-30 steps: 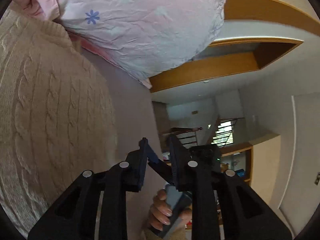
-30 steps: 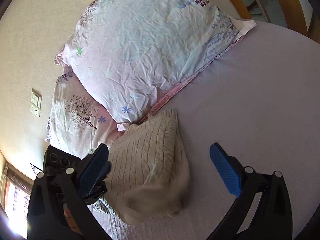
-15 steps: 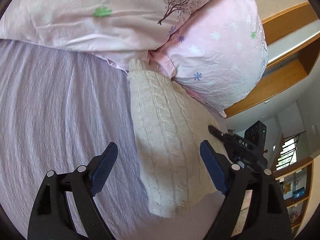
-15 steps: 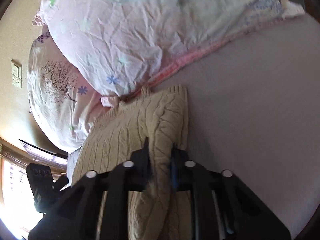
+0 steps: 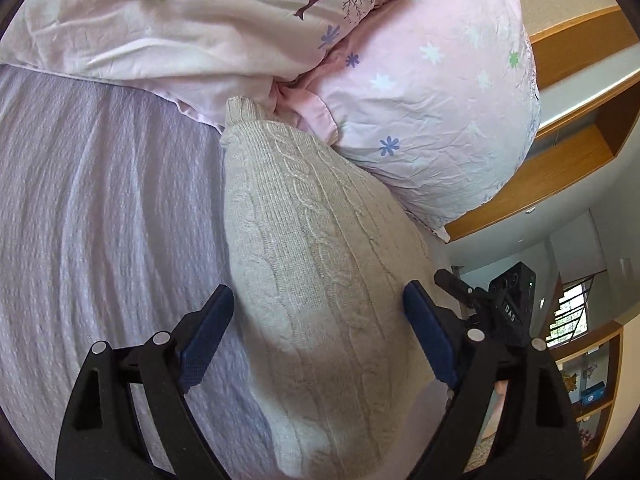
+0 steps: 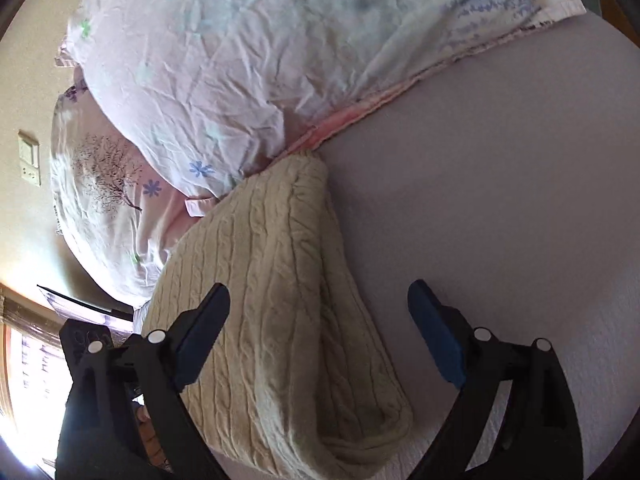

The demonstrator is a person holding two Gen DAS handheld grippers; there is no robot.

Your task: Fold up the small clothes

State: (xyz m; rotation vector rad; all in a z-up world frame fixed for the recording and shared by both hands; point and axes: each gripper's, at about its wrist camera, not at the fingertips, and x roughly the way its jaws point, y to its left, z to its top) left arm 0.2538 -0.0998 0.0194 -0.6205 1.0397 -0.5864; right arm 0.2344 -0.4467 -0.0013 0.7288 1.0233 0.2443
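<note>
Cream cable-knit is the material of the folded sweater [image 5: 320,280], which we find lying on the lilac bed sheet [image 5: 100,220] with its far end tucked against the seam where two pillows meet. In the left wrist view, the tree-print pillow [image 5: 180,28] lies across the top and the pink flowered pillow [image 5: 432,92] bulges to the right, its lower edge touching the sweater's right side. We note the left hand-held gripper [image 5: 318,336] spread wide, its blue pads standing either side of the sweater's near half, holding nothing; whether the pads touch the knit we cannot tell. The right hand-held gripper [image 6: 318,328] is likewise spread and empty in its own view, with one pad over the sweater [image 6: 280,300] and the other over bare sheet [image 6: 500,180]. The sweater's folded edge runs along its right side in that view, rounded and thick at the near corner. Open sheet extends broadly on that side, and on the left side in the left wrist view. The pillows close off the far end. A wooden bed frame [image 5: 560,152] and a wall switch [image 6: 29,158] sit beyond the pillows.
</note>
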